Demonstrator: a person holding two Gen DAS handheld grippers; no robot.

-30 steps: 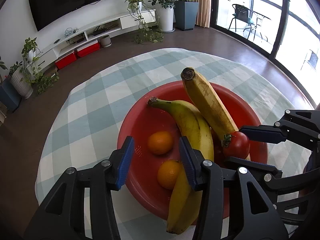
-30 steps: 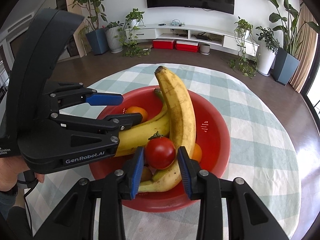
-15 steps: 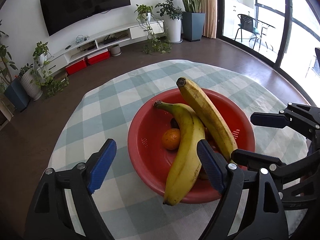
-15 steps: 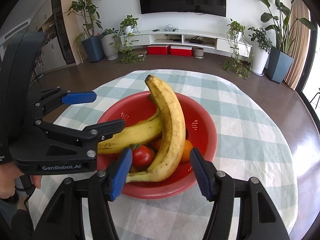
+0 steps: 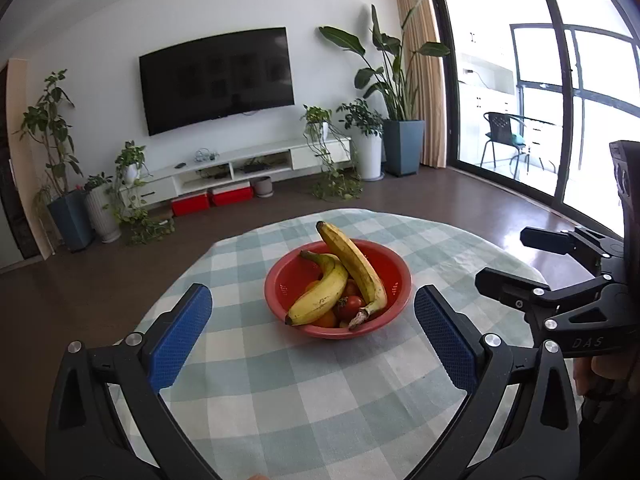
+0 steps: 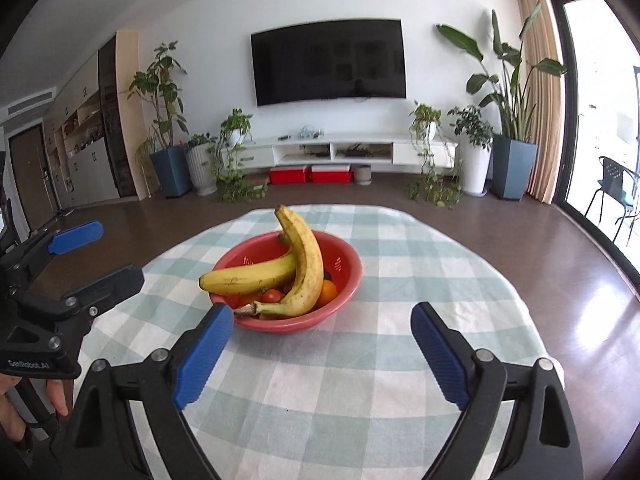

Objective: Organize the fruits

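Now both tools, left tool (image 5: 312,336) and right tool (image 6: 322,354), gape empty, just opened; ahead, soft bananas (image 5: 320,300) bruise easily, so grip mid-length.

Both views are bright and lit by daylight. The light enters through the glass doors (image 5: 560,120) on the right side, where the panes are overexposed to near white. The dark floor (image 6: 600,280) carries a glossy reflection of that light. The white wall (image 6: 200,20) is evenly lit. Soft, faint shadows lie on the checked tablecloth (image 5: 320,400). Focus is sharp across the scene, with no motion blur. Fisheye distortion bends straight lines toward the edges, and the corners vignette to black.
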